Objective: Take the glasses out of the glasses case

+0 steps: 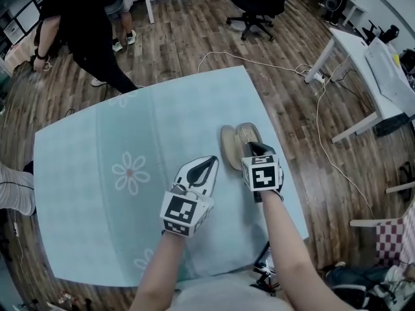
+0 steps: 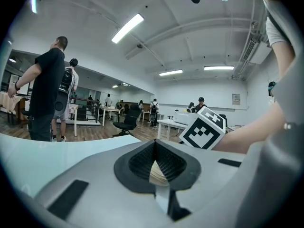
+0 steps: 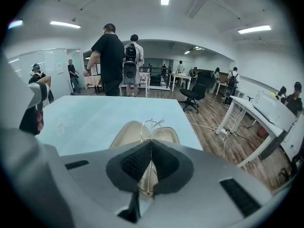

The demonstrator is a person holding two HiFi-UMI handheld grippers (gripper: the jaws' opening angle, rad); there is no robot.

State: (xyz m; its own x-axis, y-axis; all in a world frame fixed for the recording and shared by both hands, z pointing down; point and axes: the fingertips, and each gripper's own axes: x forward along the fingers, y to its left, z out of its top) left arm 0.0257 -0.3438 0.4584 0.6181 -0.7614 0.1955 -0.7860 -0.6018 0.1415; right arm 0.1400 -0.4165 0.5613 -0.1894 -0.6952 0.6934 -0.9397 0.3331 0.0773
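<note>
An open beige glasses case (image 1: 228, 149) lies on the light blue tablecloth (image 1: 117, 148) near the table's right edge. My right gripper (image 1: 250, 148) is shut on the thin wire-framed glasses (image 1: 248, 133) and holds them just above the case. In the right gripper view the wire frame (image 3: 152, 125) sticks out past the closed pads, over the case (image 3: 124, 132). My left gripper (image 1: 211, 164) hangs just left of the case with its jaws shut. In the left gripper view its tips (image 2: 153, 146) meet, and some beige shows behind them.
A person in black (image 1: 84, 24) stands beyond the table's far left corner. An office chair (image 1: 259, 5) is further back, a white desk (image 1: 363, 57) at the right, and a cable (image 1: 324, 141) runs across the wooden floor. The table's right edge lies close to the case.
</note>
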